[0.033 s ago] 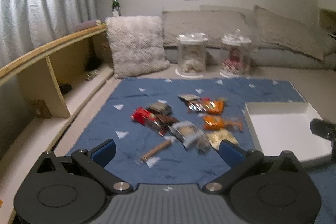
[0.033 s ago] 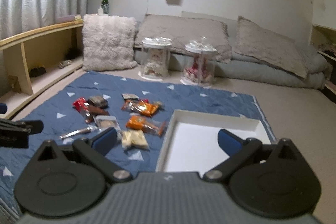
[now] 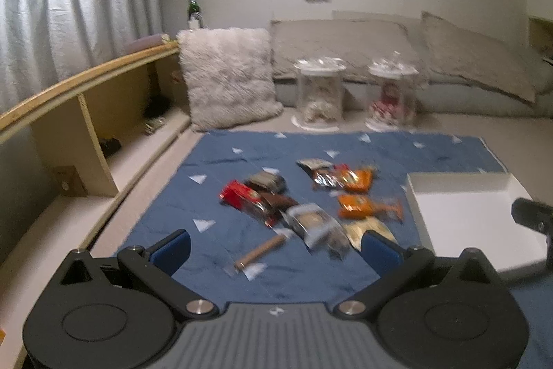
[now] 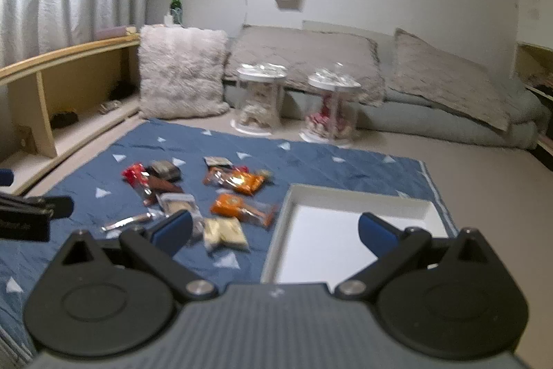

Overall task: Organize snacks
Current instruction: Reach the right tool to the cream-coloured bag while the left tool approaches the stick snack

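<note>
Snacks (image 3: pixel 311 203) are lying loose on blue mat (image 3: pixel 242 158), beside white tray (image 4: pixel 349 227). Both grippers (image 3: pixel 274 248) (image 4: pixel 274 230) are hovering, fingers spread, empty. Wrappers are looking light, crinkly, slippery; pinching across the middle.

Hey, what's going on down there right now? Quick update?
Left gripper open, empty. Right gripper open, empty. Snack packets loose on blue mat, white tray empty. Nothing in the way.

snack packets (image 3: pixel 304 196): blurred, labels unreadable
jars (image 4: pixel 297 108): contents too soft to identify
white tray (image 4: pixel 349 230): near edge hidden behind right gripper (image 4: pixel 274 230)
</note>
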### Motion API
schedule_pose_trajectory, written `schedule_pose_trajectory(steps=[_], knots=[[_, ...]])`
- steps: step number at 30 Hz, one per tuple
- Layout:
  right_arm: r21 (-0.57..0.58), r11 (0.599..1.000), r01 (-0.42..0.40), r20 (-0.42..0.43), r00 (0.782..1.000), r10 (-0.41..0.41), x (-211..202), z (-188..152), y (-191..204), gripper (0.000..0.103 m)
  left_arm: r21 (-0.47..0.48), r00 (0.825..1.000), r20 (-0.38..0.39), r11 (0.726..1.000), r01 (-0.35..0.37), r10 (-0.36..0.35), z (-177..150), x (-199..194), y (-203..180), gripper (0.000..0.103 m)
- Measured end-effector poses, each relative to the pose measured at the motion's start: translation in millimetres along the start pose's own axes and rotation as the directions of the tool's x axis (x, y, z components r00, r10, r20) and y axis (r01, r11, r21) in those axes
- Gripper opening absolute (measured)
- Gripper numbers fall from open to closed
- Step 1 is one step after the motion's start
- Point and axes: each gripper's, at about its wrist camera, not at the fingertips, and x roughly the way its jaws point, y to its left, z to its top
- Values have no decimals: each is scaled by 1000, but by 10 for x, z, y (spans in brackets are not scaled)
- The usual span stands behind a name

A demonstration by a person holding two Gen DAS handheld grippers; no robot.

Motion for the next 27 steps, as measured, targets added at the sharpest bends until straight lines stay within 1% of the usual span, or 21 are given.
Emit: schedule_pose_trajectory(steps=[6, 10, 15, 18, 23, 25, 27], knots=[[-24, 998, -50, 19, 999, 50, 205, 182, 61, 103, -23, 1000, -24, 1000, -6, 5, 264, 174, 192, 103], [-45, 996, -80, 10, 997, 81, 498, 326, 109, 103, -14, 999, -30, 1000, -24, 24, 389, 388, 271, 103], [-40, 992, -121, -19, 993, 120, 952, 423, 137, 103, -25, 997, -67, 999, -27, 26, 516, 716, 354, 103], [-37, 990, -135, -47, 990, 133, 1222, 451, 170, 103, -12, 995, -94, 999, -33, 31, 559, 941, 365, 103], [-58, 986, -158, -65, 986, 154, 1498, 479, 270, 103, 37, 989, -143, 999, -27, 32, 565, 1335, 354, 103], [-70, 978, -196, -99, 977, 189, 1665, 464, 290, 103, 59, 984, -175, 998, -10, 20, 536, 1499, 347, 103], [-73, 973, -217, -131, 970, 206, 1819, 445, 308, 103, 78, 978, -211, 997, 9, 7, 482, 1664, 353, 103]])
